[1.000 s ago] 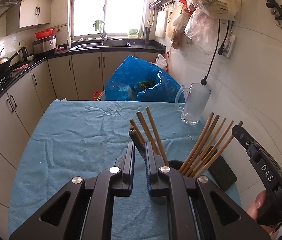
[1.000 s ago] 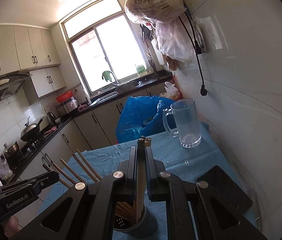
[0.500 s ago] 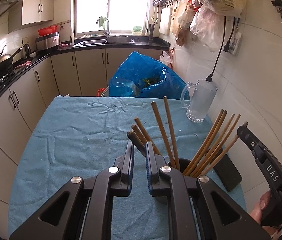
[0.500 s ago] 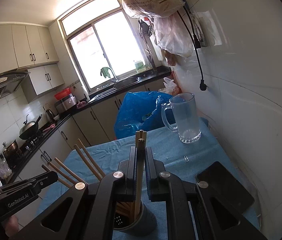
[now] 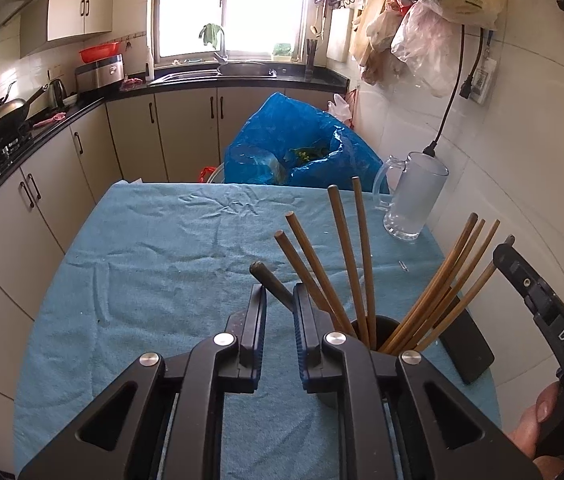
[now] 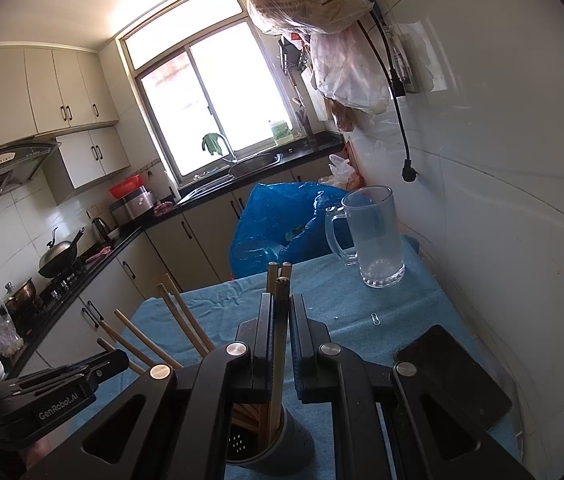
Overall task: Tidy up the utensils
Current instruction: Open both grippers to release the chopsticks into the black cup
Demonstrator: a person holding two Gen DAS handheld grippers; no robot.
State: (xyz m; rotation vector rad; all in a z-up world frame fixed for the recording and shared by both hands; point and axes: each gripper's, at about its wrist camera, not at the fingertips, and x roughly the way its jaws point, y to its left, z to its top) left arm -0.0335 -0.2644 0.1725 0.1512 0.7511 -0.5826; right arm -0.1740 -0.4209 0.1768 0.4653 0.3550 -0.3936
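A dark utensil holder (image 5: 377, 330) stands on the blue-cloth table (image 5: 170, 256), full of wooden chopsticks (image 5: 437, 292). In the left wrist view my left gripper (image 5: 279, 300) has its fingers slightly apart, with a dark-tipped chopstick (image 5: 272, 280) passing between them without being clamped. In the right wrist view my right gripper (image 6: 280, 312) stands over the holder (image 6: 274, 440); its fingers are a little apart around upright chopsticks (image 6: 278, 344) that reach down into the holder. More chopsticks (image 6: 178, 320) lean left.
A glass mug (image 5: 411, 196) stands at the table's far right by the wall. A black phone (image 6: 457, 376) lies on the cloth right of the holder. A blue plastic bag (image 5: 293, 144) sits beyond the far edge. Kitchen counters run along the left.
Both grippers have opened slightly. The right gripper's chopsticks have slid down into the holder. The left gripper's view has drawn back and up.
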